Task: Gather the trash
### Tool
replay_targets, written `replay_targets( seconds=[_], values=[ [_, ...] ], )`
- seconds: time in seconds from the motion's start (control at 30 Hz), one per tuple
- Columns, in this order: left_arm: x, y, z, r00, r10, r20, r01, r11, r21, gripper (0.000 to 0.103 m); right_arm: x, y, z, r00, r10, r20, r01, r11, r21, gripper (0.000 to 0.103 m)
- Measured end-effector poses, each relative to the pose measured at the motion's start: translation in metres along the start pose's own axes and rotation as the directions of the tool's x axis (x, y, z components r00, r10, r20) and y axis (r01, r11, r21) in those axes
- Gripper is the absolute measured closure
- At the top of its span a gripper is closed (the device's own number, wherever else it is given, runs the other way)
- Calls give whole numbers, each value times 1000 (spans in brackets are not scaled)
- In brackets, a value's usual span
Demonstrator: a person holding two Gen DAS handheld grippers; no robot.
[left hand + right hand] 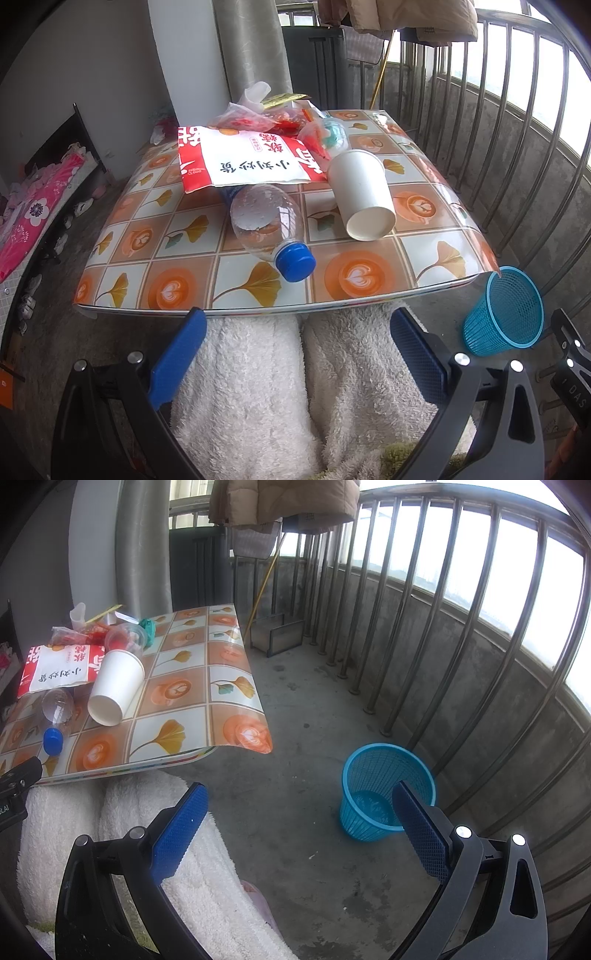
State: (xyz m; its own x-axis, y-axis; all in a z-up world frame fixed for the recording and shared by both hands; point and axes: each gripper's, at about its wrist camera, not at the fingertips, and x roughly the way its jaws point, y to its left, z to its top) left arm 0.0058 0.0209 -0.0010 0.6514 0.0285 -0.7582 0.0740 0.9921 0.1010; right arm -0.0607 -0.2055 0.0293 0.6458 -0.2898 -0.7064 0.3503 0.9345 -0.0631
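Trash lies on a small patterned table [369, 275] [229, 686]: a clear bottle [266, 221] [57, 707] with a blue cap on its side, a white paper cup [364, 197] [114, 685] on its side, a red and white bag [243, 158] [59, 668], and crumpled plastic wrappers [273, 118] [110, 633] behind. A blue mesh bin [508, 314] [384, 786] stands on the floor to the table's right, with nothing visible inside. My left gripper [297, 341] is open below the table's near edge. My right gripper [299, 818] is open over the floor beside the bin.
A person's legs in white fleece [258, 387] [122, 823] sit under the table's near edge. A metal railing [461, 627] curves along the right. A bed with pink bedding [33, 218] is at far left. A folded metal frame [277, 633] leans beyond the table.
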Motion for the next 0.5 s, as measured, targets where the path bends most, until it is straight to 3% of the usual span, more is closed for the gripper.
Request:
replay_targets(
  seconds=[0.5],
  values=[
    [-1, 5, -4, 1000, 4, 13, -5, 1000, 10, 6, 2, 3, -1, 1000, 0, -2, 0, 1000, -1, 8]
  ],
)
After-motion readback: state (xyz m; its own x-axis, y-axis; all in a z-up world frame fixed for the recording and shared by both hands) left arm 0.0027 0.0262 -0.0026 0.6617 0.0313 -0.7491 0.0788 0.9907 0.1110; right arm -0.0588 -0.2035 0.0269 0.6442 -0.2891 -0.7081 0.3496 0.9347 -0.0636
